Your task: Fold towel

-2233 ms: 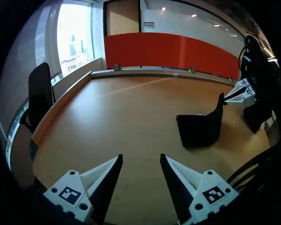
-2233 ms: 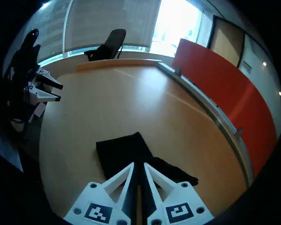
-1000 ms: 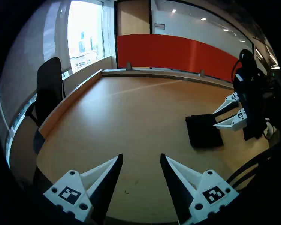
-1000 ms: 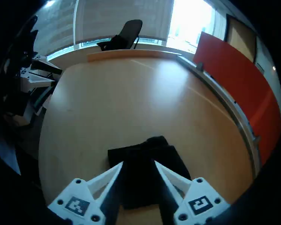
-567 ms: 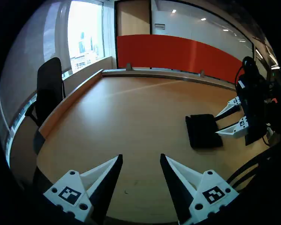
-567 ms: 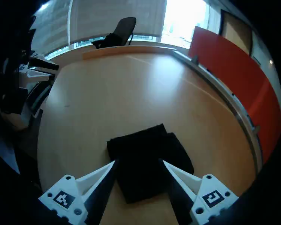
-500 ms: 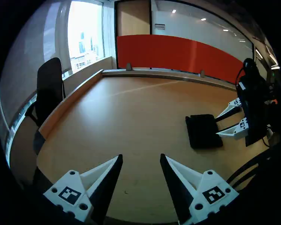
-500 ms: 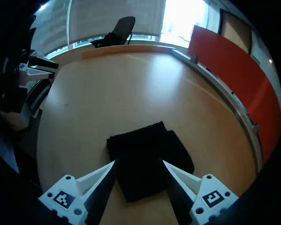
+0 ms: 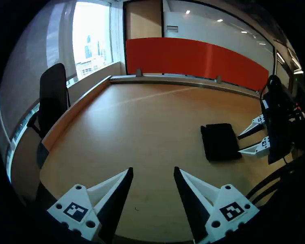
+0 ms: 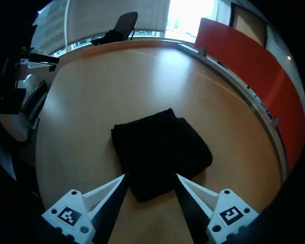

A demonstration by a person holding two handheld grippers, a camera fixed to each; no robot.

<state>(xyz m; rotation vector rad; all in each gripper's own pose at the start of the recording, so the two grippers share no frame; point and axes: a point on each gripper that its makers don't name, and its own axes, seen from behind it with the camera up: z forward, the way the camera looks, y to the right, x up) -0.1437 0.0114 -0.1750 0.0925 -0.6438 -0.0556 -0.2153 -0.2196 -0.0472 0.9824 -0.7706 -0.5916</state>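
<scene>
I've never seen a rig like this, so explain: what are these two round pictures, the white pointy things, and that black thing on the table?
A person holds a two-finger claw in each hand; a fisheye camera rides on each. The left gripper view looks along the open left claw, those white fingers, over a wooden table, with the right claw off to the side. The right gripper view looks down on a black towel, folded flat on the table. The right claw is open at the towel's near edge. Nothing is held.
</scene>
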